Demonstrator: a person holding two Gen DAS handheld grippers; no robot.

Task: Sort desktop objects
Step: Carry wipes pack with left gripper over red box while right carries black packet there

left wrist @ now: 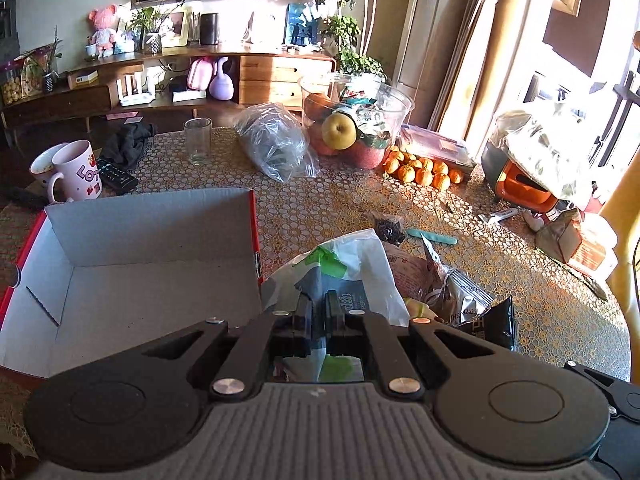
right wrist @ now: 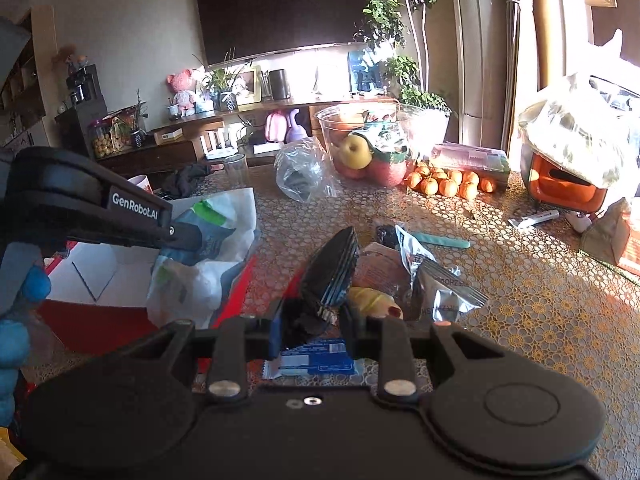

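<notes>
At the bottom centre of the left wrist view, the left tongs (left wrist: 318, 312) are clenched on a white and green plastic bag (left wrist: 352, 264), which hangs from the pads just right of the open red-edged cardboard box (left wrist: 120, 264) filling the lower left of that frame. In the right wrist view the same bag (right wrist: 212, 236) shows at left centre, pinched by the left tongs (right wrist: 188, 238) above the box's corner (right wrist: 108, 276), with a blue-gloved hand (right wrist: 16, 320) at the left edge. At the bottom centre of that view, the right tongs (right wrist: 312, 320) are grasping a black ridged packet (right wrist: 332, 272) that stands up tilted between the fingers; a blue and white wrapper (right wrist: 312, 362) lies beneath them on the bench (right wrist: 540, 320). Just right of the packet sit a yellow wrapped item (right wrist: 372, 300) and a silver snack pouch (right wrist: 444, 292), with a teal stick (right wrist: 440, 240) a little beyond. Farther back, at mid frame, lie a crumpled clear bag (right wrist: 298, 172), a drinking glass (right wrist: 236, 170), a clear bowl of fruit (right wrist: 376, 148) and a cluster of small oranges (right wrist: 448, 184). In the left wrist view a pink-lettered mug (left wrist: 76, 176) stands at the left edge. A dark television (right wrist: 284, 12) hangs on the far wall, upper centre.
</notes>
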